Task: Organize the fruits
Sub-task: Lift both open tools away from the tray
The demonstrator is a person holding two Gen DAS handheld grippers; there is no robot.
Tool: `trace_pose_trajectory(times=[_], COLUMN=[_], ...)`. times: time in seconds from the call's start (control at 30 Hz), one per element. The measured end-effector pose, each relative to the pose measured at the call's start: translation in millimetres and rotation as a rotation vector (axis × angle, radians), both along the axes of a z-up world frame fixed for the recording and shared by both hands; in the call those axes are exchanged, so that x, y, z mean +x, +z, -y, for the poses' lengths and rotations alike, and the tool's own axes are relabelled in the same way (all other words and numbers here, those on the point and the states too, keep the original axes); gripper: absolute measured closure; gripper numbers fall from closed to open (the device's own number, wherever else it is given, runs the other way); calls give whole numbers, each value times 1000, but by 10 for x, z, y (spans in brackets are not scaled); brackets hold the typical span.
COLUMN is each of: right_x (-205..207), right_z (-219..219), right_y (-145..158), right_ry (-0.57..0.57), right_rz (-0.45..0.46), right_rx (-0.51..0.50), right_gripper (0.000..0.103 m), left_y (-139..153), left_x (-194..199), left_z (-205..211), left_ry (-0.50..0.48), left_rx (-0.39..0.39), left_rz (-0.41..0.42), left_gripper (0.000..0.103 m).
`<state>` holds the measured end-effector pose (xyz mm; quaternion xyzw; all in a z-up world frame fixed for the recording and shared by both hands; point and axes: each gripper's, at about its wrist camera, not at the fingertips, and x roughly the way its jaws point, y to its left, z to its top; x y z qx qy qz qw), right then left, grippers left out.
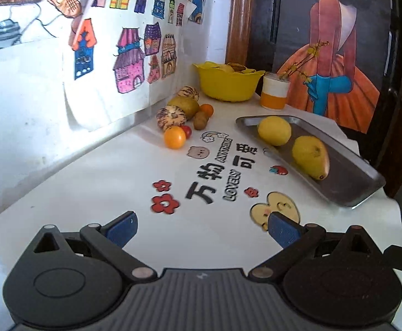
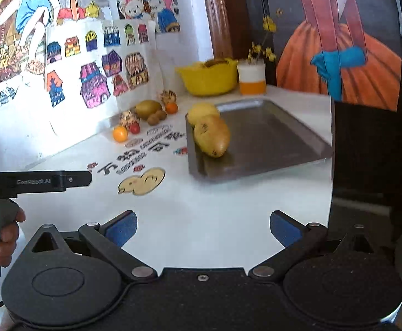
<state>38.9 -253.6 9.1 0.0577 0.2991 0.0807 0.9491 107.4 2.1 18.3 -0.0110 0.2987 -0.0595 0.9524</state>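
A metal tray lies on the white table and holds a yellow lemon and a yellow pear. By the wall sits a cluster of loose fruit: an orange tomato, a small red one, striped melons, a green-yellow fruit, kiwis and a small orange. My left gripper and right gripper both stand open and empty, well short of the fruit.
A yellow bowl with something in it and a white-and-orange cup with flowers stand at the back. Drawings hang on the left wall. The table's right edge runs just past the tray. A hand holds the left gripper's handle.
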Motion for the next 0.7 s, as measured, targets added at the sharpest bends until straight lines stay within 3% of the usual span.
trace_pose_trajectory(times=[0.33, 0.7], right_x=[46, 476], right_z=[-327, -589], right_y=[-9, 65], right_ry=[57, 148], right_rz=[-30, -14], right_rx=[-22, -51], right_gripper=[1, 1], left_y=[45, 61], left_x=[-42, 386], left_z=[-280, -500], left_ry=[41, 66], left_rx=[65, 68], left_rz=[16, -6], left_gripper=[0, 0])
